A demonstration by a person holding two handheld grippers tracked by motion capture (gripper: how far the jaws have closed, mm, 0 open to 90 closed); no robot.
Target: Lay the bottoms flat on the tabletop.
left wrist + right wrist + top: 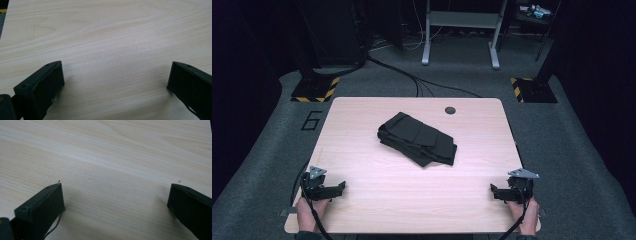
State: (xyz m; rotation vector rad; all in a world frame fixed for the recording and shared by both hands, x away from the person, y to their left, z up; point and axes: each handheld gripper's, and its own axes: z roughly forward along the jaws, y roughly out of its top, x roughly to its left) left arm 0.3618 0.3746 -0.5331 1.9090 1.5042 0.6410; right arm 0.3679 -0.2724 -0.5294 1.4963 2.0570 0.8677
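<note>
- A folded black garment [418, 139] lies near the middle of the light wooden table [362, 200], a little toward the far side, its long side running on a slant from far left to near right.
- The fabric is stacked in several layers; its edges step out unevenly at the near right end. What kind of garment it is cannot be told.
- The left gripper [337, 188] rests at the near left corner of the table, held by the person's left hand [305, 211], its tips pointing inward toward the table's middle.
- In the left gripper view, its two black jaws stand wide apart over bare wood, with nothing between them [115, 80].
- The right gripper [493, 190] sits at the near right corner, held by the right hand [526, 216], its tips pointing inward as well.
- In the right gripper view, its jaws are likewise spread wide over bare wood grain, gripping nothing [115, 200].
- Both grippers are well apart from the garment, which lies between them and farther up the table.
- Each gripper carries a grey three-cornered plate on top, and a black cable trails from each toward the near edge.
- A small round grommet hole [450, 110] sits close to the table's far edge, just beyond the garment and apart from it.
- The table stands on grey carpet [272, 150]; a number 6 [312, 120] is marked on the floor to its left.
- Two black and yellow striped bases [316, 90] stand on the floor beyond the far corners.
</note>
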